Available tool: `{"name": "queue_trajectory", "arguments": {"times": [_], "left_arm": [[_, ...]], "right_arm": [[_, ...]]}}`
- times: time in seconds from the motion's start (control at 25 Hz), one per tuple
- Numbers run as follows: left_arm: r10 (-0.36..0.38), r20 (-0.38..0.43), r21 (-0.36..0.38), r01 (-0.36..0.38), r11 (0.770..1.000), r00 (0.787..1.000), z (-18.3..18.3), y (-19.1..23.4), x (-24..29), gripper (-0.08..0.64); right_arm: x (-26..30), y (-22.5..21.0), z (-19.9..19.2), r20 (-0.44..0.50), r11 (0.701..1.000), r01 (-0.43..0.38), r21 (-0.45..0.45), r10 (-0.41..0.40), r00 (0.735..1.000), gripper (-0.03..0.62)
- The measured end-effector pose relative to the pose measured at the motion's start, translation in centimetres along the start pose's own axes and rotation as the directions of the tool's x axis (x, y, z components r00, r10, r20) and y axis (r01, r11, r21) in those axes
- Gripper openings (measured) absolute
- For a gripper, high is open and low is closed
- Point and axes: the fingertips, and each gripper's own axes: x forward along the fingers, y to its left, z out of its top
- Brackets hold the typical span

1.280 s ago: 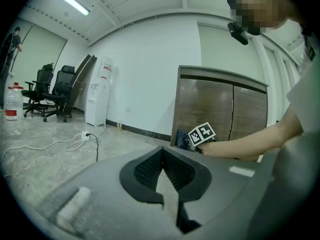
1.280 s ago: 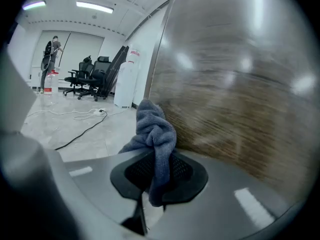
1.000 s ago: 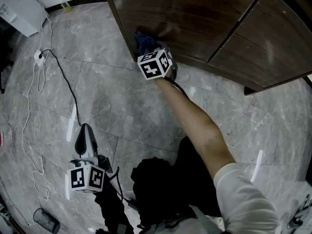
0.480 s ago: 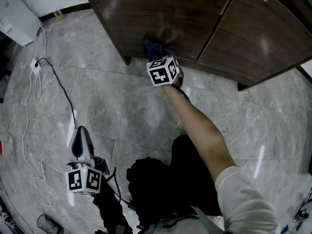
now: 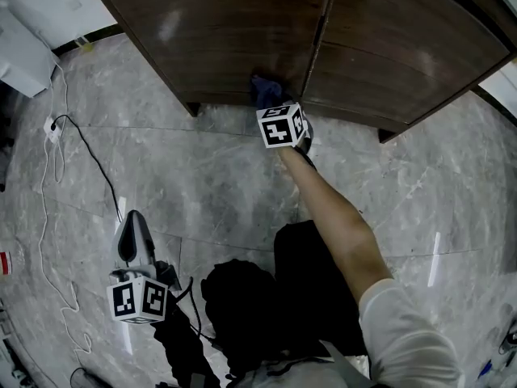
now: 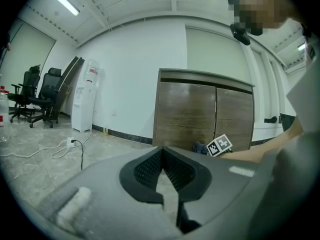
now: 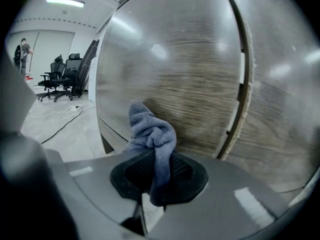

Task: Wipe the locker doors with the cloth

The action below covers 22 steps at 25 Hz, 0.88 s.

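Note:
Two dark brown wooden locker doors, the left door (image 5: 210,31) and the right door (image 5: 404,47), meet at a vertical seam (image 7: 240,79). My right gripper (image 5: 271,105) is shut on a blue-grey cloth (image 7: 152,131). The bunched cloth (image 5: 264,90) presses on the bottom of the left door, just left of the seam. My left gripper (image 5: 132,231) hangs low over the floor at the left, well away from the locker. In the left gripper view its jaws (image 6: 162,166) are shut with nothing between them.
The floor is grey marble tile. A power strip with a black cable (image 5: 53,125) and white cords lie at the left. A white water dispenser (image 6: 84,96) and office chairs (image 6: 42,91) stand by the far wall. The person's dark trousers (image 5: 258,297) are below.
The right gripper has slid the cloth to the right along the bottom of the left door, towards the seam. The left gripper has hardly moved.

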Motion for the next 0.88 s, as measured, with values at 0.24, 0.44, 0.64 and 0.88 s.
{"name": "queue_trajectory", "arguments": {"times": [0.24,0.44,0.64,0.88], "left_arm": [[-0.011,0.006,0.02,0.011,1.0,1.0,0.4,-1.0,-0.3,-0.002],[-0.024,0.008,0.028,0.023,0.999,1.0,0.6,-1.7,-0.4,-0.001],[-0.034,0.007,0.031,0.034,0.999,0.999,0.8,-2.5,-0.3,-0.002],[-0.033,0.004,0.035,0.033,0.999,0.999,1.2,-3.1,-0.4,-0.001]], "right_arm": [[-1.2,-3.0,-1.5,-0.013,0.995,0.049,0.089,-0.048,0.999,0.041],[-2.3,-5.5,-2.8,-0.026,0.985,0.094,0.146,-0.091,0.995,0.041],[-3.1,-6.9,-3.7,-0.027,0.985,0.107,0.133,-0.104,0.994,0.041],[-4.1,-8.7,-4.5,-0.031,0.98,0.135,0.146,-0.132,0.991,0.041]]}}
